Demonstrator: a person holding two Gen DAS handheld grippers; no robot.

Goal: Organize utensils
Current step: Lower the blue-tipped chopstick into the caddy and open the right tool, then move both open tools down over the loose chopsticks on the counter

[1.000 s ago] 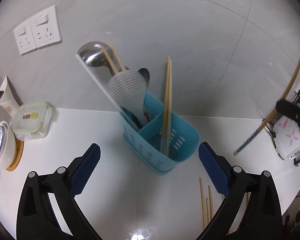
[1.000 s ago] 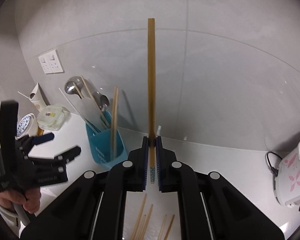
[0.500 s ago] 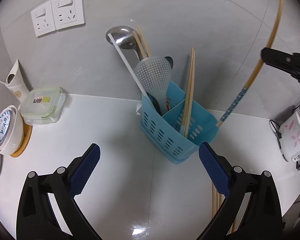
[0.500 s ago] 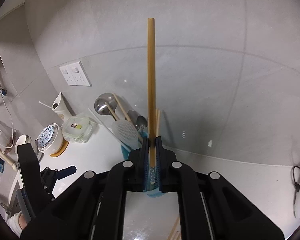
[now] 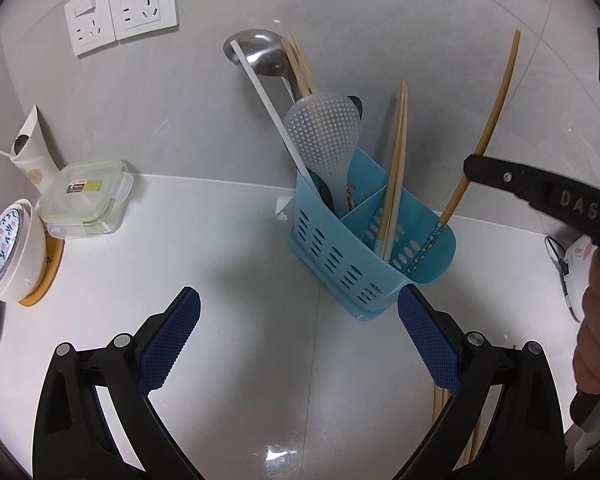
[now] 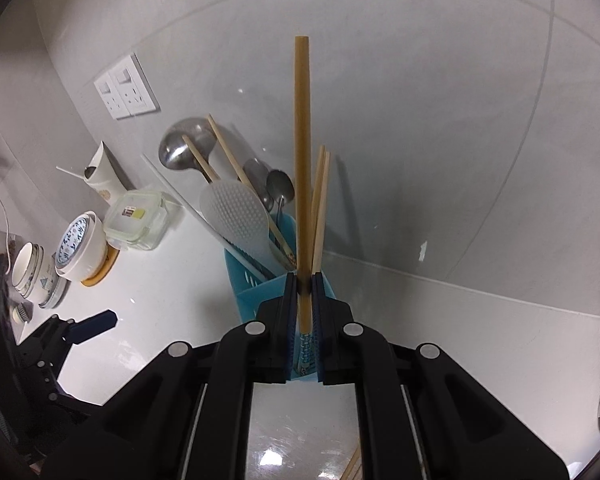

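Now the right gripper [image 6: 303, 280] has lowered its chopstick [image 5: 482, 144] into the holder [image 5: 340, 256].

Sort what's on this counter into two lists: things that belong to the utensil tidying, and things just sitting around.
Part of the job:
- chopstick clamped in the right hand-held gripper
- blue utensil caddy
- chopstick pair already in the caddy
- loose chopsticks on the counter
- left hand-held gripper, open

Just lying about:
- lidded food container
- patterned bowl
- wall sockets

A home kitchen: utensil caddy [image 5: 364, 256], bowls [image 5: 12, 256], rice cooker [image 5: 580, 268], tiled wall.
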